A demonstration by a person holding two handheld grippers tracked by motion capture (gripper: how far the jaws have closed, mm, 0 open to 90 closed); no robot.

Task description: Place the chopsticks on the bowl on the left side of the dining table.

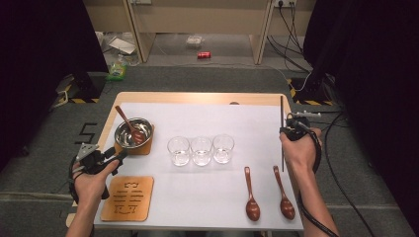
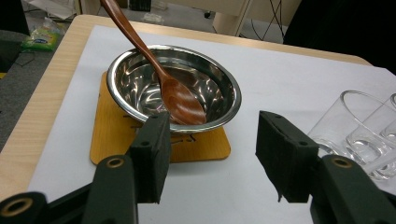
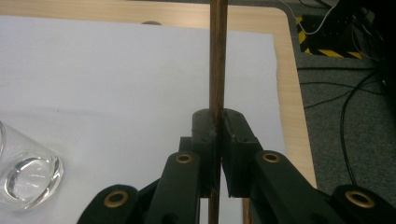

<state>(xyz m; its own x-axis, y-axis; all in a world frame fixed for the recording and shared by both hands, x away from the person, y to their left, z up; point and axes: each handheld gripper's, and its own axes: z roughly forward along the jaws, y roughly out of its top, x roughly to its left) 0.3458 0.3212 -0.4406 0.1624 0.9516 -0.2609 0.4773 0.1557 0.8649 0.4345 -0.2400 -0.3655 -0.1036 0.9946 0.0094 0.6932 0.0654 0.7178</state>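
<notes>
Two grippers, one stick pinched at the desk's right edge

At about nine o'clock on the desk (image 1: 207, 98), the left gripper (image 1: 118, 156) hovers with its jaws spread wide and nothing between them, aimed at the steel bowl (image 1: 132, 132). In the left gripper view the bowl (image 2: 173, 87) sits on a wooden coaster (image 2: 109, 135), with a brown spoon (image 2: 180, 99) lying in it, handle rising toward eleven o'clock. A second, carved coaster (image 1: 127, 198) lies at seven o'clock. Three empty glasses (image 1: 201, 150) stand in a row at the centre, touching or nearly so. Two more spoons (image 1: 251, 197) lie side by side at five o'clock, bowls toward the person. At three o'clock the right gripper (image 1: 290, 129) has its jaws pressed together on a thin dark stick (image 1: 282, 143), pinching it partway along; the stick (image 3: 217, 56) runs straight ahead toward twelve o'clock over the white sheet (image 3: 116, 70).
</notes>
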